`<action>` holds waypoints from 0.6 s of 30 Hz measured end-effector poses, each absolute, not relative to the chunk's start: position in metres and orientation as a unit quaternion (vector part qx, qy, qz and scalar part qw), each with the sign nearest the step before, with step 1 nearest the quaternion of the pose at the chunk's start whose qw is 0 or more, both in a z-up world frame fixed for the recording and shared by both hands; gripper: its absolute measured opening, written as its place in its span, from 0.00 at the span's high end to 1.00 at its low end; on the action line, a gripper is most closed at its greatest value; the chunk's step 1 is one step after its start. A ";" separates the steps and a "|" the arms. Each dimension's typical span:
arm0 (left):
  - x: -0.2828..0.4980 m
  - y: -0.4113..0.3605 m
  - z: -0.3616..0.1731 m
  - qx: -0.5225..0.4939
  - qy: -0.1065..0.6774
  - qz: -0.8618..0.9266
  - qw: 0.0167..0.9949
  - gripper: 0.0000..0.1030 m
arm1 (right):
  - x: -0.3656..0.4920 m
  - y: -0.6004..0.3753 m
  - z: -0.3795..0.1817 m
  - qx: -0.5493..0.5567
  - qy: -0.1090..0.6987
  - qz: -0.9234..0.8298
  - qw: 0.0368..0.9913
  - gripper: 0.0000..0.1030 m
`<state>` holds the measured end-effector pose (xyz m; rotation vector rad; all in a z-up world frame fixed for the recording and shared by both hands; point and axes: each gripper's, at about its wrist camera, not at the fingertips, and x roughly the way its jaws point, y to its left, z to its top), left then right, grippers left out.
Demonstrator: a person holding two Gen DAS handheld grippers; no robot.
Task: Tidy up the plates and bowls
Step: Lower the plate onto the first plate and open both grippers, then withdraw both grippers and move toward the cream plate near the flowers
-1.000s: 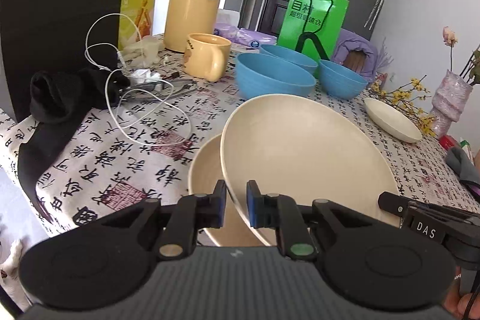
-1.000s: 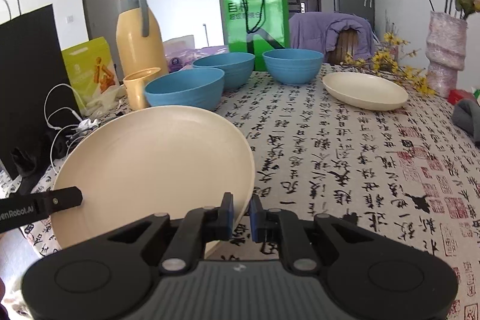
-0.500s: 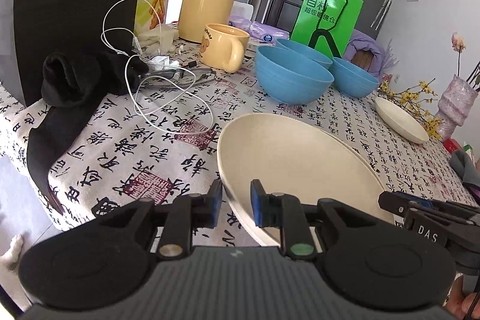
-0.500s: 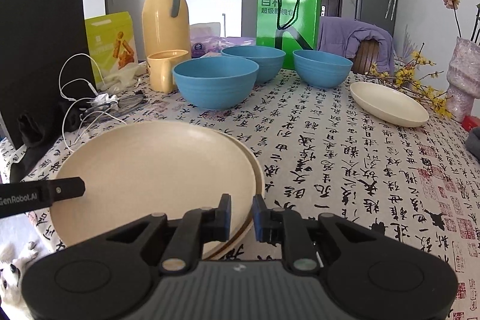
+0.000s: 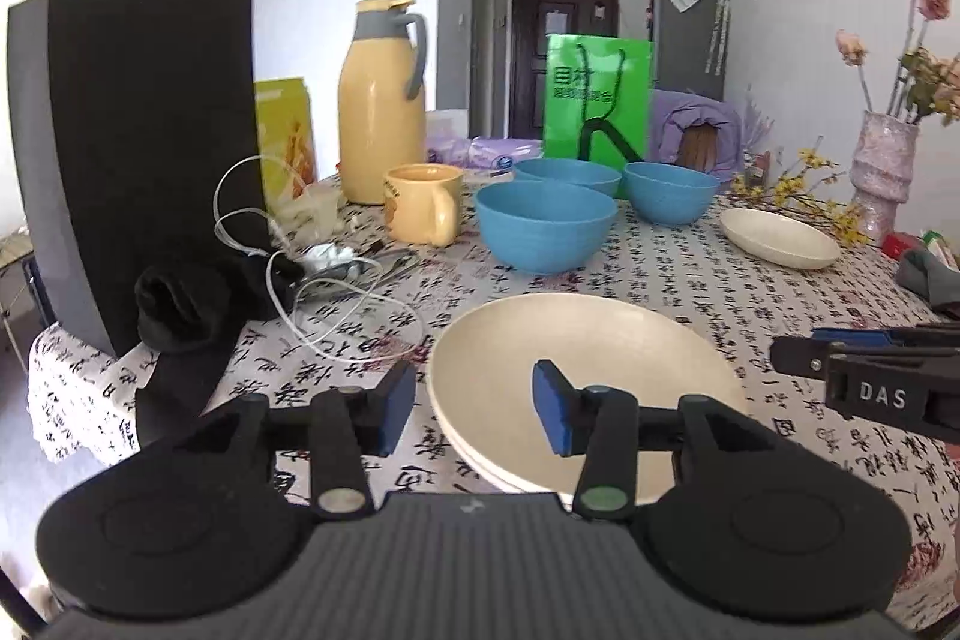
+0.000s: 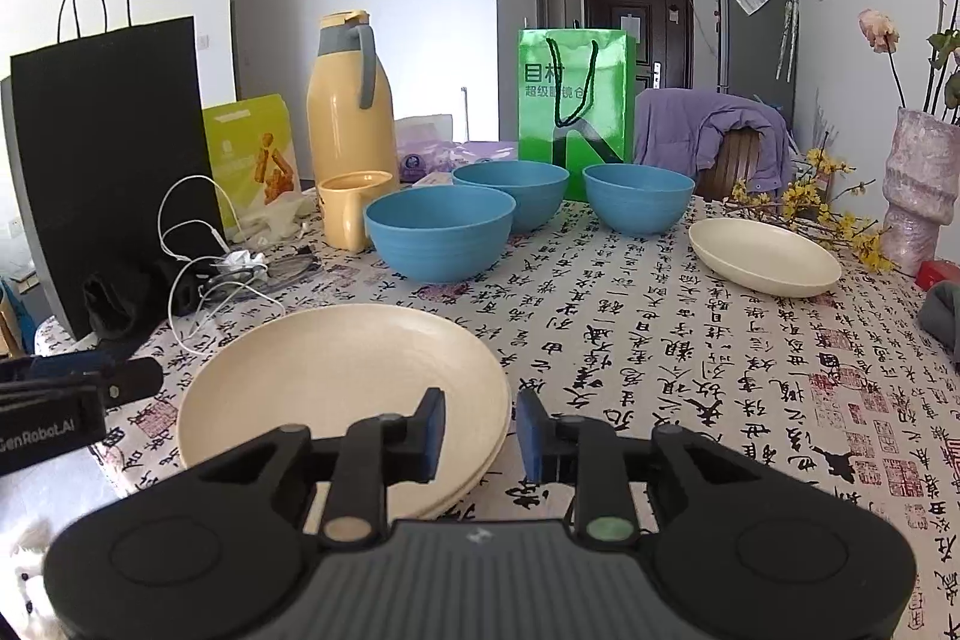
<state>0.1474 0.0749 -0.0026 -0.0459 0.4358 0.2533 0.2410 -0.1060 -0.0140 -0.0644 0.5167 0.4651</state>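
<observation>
On the near edge of the bench [image 6: 690, 340], with its cloth full of black writing, two cream plates sit one on top of the other, and this plate stack [image 6: 336, 376] looks neat, with the rim of the lower plate peeking out under the top one. So that part of the job looks done. The left gripper [image 5: 474, 403] hangs just over the near left rim of the stack with its jaws spread wide and nothing between them. The right gripper [image 6: 477, 430] hangs by the near right rim, its jaws also apart and holding nothing, with one blue pad over the plate and the other over the cloth. Neither one seems to be touching the plates, though it is hard to be sure from here. A lot is left, I think. One more cream plate [image 6: 765, 256] lies far off on the right side, near the yellow flowers [image 6: 810, 196] and the vase [image 6: 918, 196], well apart from the stack. It probably should join the other two. Three blue bowls are not stacked yet: the front bowl [image 6: 441, 241] stands nearest, the middle bowl [image 6: 516, 190] is just behind it, and the right bowl [image 6: 639, 202] stands beside that one, in front of the green bag [image 6: 576, 100]. They likely need to nest inside each other. My guess is the job is about a third done.
</observation>
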 end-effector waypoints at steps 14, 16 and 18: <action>0.160 -0.060 -0.012 0.024 0.208 -0.067 0.975 0.25 | 0.187 -0.254 -0.023 0.010 0.200 0.091 0.975 0.23; 0.167 -0.074 -0.015 0.023 0.215 -0.083 0.973 0.24 | 0.182 -0.274 -0.027 0.014 0.198 0.069 0.978 0.21; 0.173 -0.089 -0.017 0.027 0.219 -0.097 0.971 0.22 | 0.179 -0.293 -0.032 0.019 0.202 0.046 0.978 0.19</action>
